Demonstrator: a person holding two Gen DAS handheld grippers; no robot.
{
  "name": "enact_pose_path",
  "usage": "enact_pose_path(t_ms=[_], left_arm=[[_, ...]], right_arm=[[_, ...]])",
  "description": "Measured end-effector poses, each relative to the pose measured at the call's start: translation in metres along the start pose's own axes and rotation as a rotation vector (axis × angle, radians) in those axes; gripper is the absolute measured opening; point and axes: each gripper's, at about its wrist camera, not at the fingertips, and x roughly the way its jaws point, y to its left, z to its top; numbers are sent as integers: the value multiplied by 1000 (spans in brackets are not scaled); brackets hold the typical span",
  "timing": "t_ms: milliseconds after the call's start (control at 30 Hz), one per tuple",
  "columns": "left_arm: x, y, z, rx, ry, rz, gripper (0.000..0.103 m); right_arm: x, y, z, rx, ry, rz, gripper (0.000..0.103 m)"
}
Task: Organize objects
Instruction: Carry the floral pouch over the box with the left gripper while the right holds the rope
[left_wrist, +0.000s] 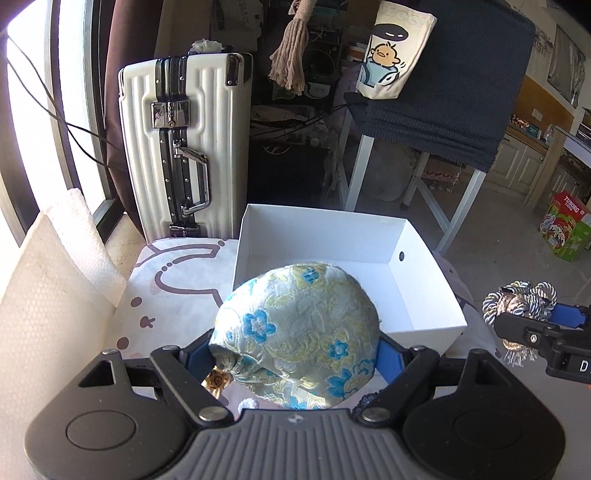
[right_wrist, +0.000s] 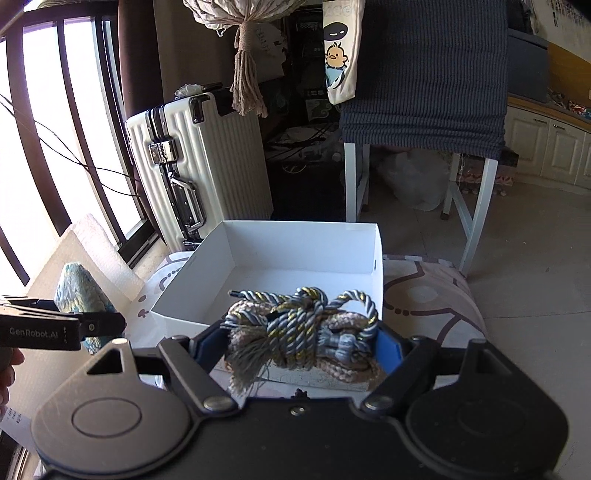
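Note:
My left gripper (left_wrist: 295, 350) is shut on a pale brocade pouch with blue flowers (left_wrist: 299, 332), held just in front of an open white box (left_wrist: 317, 236) that looks empty. My right gripper (right_wrist: 301, 339) is shut on a bundle of grey, blue and gold twisted cord with tassels (right_wrist: 303, 325), held at the box's near edge (right_wrist: 184, 321). The right gripper with the cord bundle (left_wrist: 521, 302) shows at the right of the left wrist view. The left gripper (right_wrist: 92, 326) and the pouch (right_wrist: 79, 291) show at the left of the right wrist view.
The box sits on a patterned cloth-covered surface (right_wrist: 424, 295). A white ribbed suitcase (left_wrist: 184, 147) stands behind it by the window. White foam sheets (left_wrist: 48, 295) lean at the left. A table with a dark blue cloth (right_wrist: 424, 81) stands behind, right.

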Motion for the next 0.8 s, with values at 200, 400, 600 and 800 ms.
enact_pose_path(t_ms=[200, 400, 600, 800], left_arm=[[10, -7, 32, 6, -34, 2, 85], [34, -13, 62, 15, -43, 8, 85], [75, -19, 81, 35, -2, 21, 85], [125, -23, 97, 55, 51, 30, 85]], right_arm=[[12, 1, 30, -10, -33, -5, 83], [34, -7, 59, 27, -59, -13, 83], [69, -16, 80, 77, -46, -15, 83], [113, -20, 87, 116, -8, -15, 83]])
